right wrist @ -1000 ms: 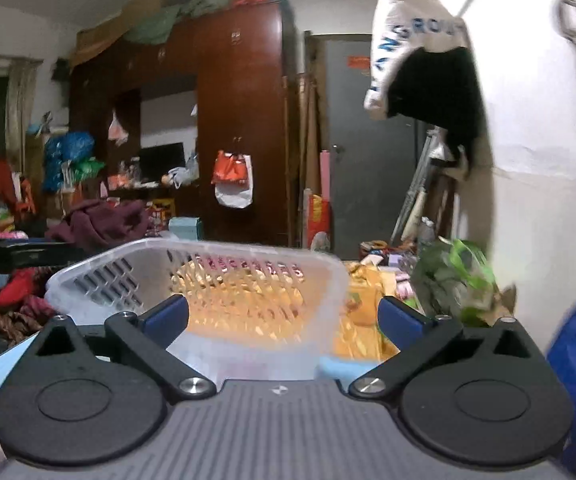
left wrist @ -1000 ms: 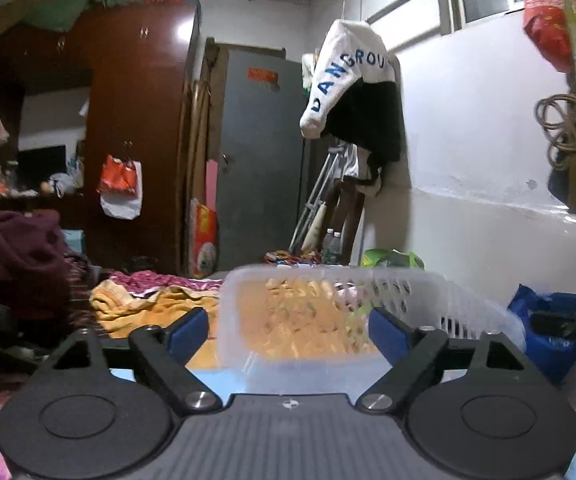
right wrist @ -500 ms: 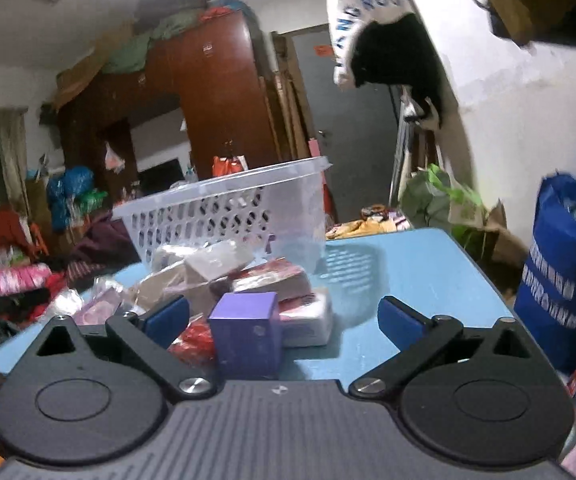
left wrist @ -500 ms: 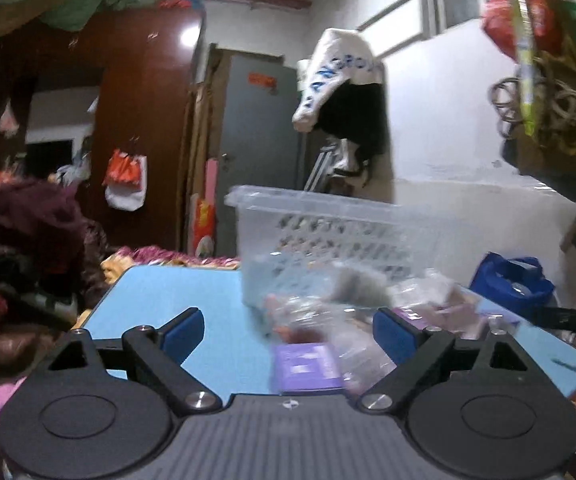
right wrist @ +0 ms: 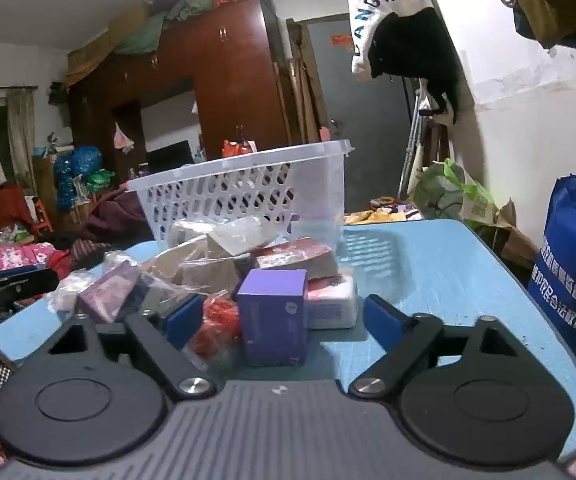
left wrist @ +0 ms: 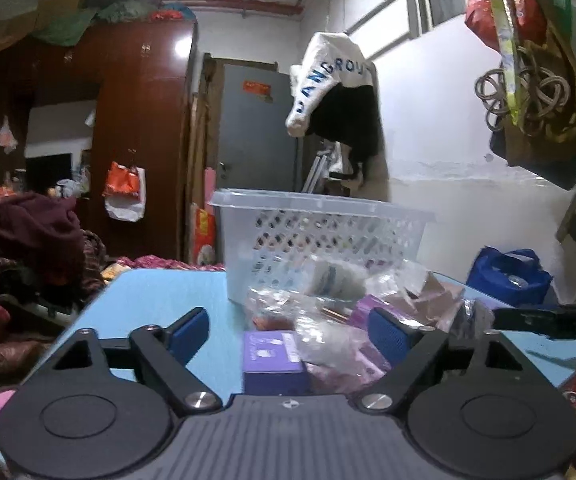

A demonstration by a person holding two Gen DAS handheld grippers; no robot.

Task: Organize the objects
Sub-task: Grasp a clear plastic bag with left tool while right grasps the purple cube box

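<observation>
Facing a heap of packets (right wrist: pixel 223 264) near the blue table's (right wrist: pixel 440 264) middle, much of it blurred behind clear wrap, contents hard to name. Behind it, a white perforated basket (right wrist: pixel 247 188); beyond, "ANGROU" on hanging cloth (right wrist: pixel 384 4), cut off. Both jaws just narrowing yet apart: right gripper (right wrist: pixel 275 320) straddling, not pressing, a purple box (right wrist: pixel 273 316); left gripper (left wrist: pixel 288 336) likewise, perhaps the same box.

1 white perforated basket (right wrist: pixel 247 192) on 1 blue worktop (right wrist: pixel 428 264). 1 purple box (right wrist: pixel 273 316). 1 white tissue pack (right wrist: pixel 332 304); wrapped packets uncountable.
</observation>
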